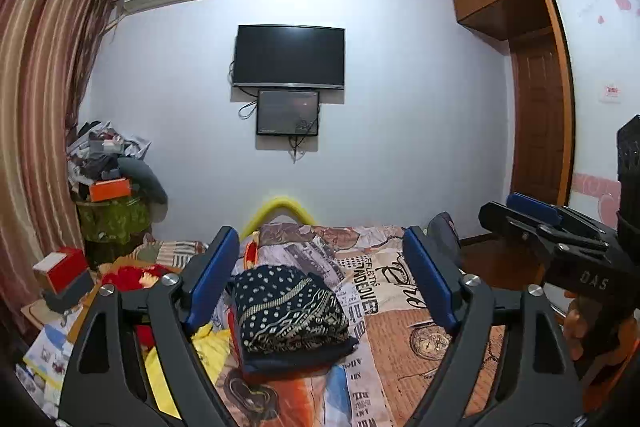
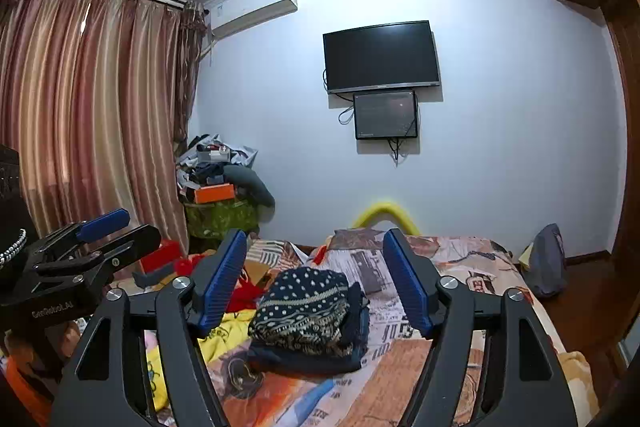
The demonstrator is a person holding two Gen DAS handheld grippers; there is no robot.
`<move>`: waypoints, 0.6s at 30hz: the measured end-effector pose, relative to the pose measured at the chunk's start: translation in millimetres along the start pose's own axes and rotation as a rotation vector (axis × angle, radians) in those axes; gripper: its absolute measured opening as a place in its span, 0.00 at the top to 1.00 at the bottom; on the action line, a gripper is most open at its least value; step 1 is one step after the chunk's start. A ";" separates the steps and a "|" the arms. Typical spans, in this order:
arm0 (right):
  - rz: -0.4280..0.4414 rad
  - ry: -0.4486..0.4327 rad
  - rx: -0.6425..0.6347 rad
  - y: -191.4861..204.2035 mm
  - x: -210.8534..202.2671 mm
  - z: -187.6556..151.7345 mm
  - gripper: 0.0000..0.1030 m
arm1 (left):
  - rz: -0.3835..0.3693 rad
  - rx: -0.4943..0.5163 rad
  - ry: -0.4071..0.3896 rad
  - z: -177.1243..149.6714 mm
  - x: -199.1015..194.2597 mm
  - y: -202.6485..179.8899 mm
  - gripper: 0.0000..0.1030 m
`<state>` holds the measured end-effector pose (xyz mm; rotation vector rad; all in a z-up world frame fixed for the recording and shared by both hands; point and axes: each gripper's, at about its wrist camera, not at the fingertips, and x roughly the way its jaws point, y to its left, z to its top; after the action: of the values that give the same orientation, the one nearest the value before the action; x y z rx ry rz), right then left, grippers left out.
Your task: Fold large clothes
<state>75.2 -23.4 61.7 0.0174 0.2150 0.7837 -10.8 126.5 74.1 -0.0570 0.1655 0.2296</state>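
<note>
Left wrist view: your left gripper (image 1: 318,277) and right gripper (image 2: 316,279) gape empty; patterned garment (image 1: 290,309) lies folded on the bed (image 1: 420,347); yellow garment (image 2: 224,337) looks unfolded.

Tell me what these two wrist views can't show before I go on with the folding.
- Navy patterned folded garment: its layers underneath are hidden by its own top in both views.
- Yellow cloth: mostly covered by the right gripper fingers in the right view.
- Red cloth: cut off by the left gripper frame in the left view.
- Corner clutter pile: too small to identify.
</note>
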 end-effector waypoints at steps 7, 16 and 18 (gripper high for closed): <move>-0.070 -0.025 -0.044 7.6 -4.4 -5.2 0.00 | 0.057 0.018 0.021 -17.3 -3.6 -8.9 0.01; -0.090 0.012 -0.026 -0.9 -5.6 -16.3 0.00 | 0.080 -0.025 0.070 -30.8 7.5 0.8 0.00; -0.092 0.018 -0.015 -2.9 -6.4 -19.1 0.00 | 0.084 -0.033 0.076 -31.7 8.8 3.9 0.00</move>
<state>69.1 -31.1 43.9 -0.0133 0.2259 0.6944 -8.2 129.8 41.2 -0.0922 0.2396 0.3142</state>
